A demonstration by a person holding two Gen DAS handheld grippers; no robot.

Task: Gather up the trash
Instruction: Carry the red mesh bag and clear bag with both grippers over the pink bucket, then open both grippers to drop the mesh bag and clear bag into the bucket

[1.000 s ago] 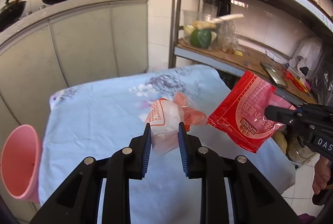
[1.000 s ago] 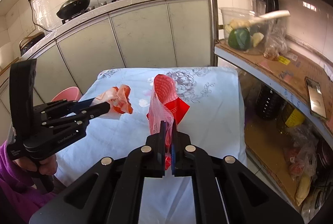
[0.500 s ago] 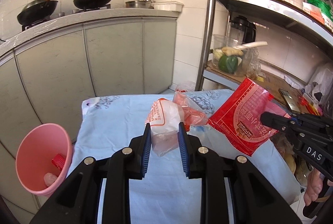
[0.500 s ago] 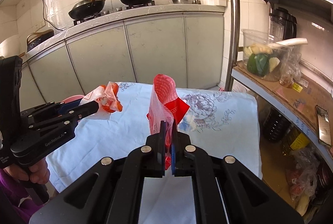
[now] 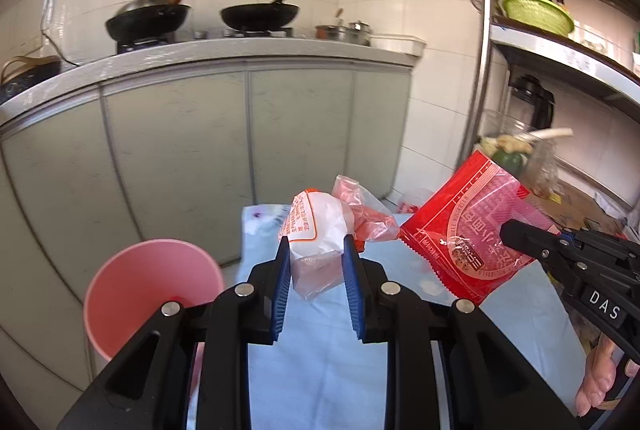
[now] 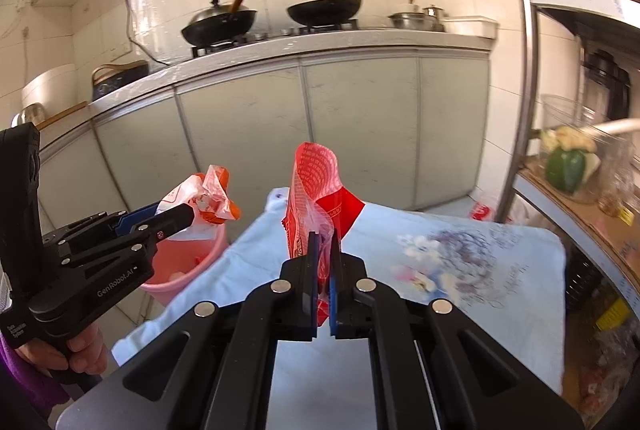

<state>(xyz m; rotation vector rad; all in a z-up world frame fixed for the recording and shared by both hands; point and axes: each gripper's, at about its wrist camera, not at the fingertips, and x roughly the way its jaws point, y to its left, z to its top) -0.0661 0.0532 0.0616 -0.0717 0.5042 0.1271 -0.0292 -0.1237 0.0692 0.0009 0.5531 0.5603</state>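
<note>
My left gripper point(image 5: 314, 244) is shut on a crumpled white and orange plastic bag point(image 5: 320, 226), held above the table. It also shows in the right wrist view point(image 6: 188, 216), with the bag point(image 6: 208, 196) over the pink bin. My right gripper point(image 6: 324, 242) is shut on a red snack packet point(image 6: 316, 186), held upright. In the left wrist view the right gripper point(image 5: 508, 230) holds the packet point(image 5: 468, 226) at the right. A pink trash bin point(image 5: 148, 290) stands on the floor left of the table; it also shows in the right wrist view point(image 6: 188, 266).
A table with a light blue flowered cloth point(image 6: 460, 262) lies below both grippers. Grey kitchen cabinets point(image 5: 248, 150) with woks on the stove stand behind. A metal shelf rack point(image 6: 528, 70) with vegetables and a green basket stands at the right.
Both grippers have risen and swung left with their trash. The pink bin has come further into view, now just below and left of the left gripper.
</note>
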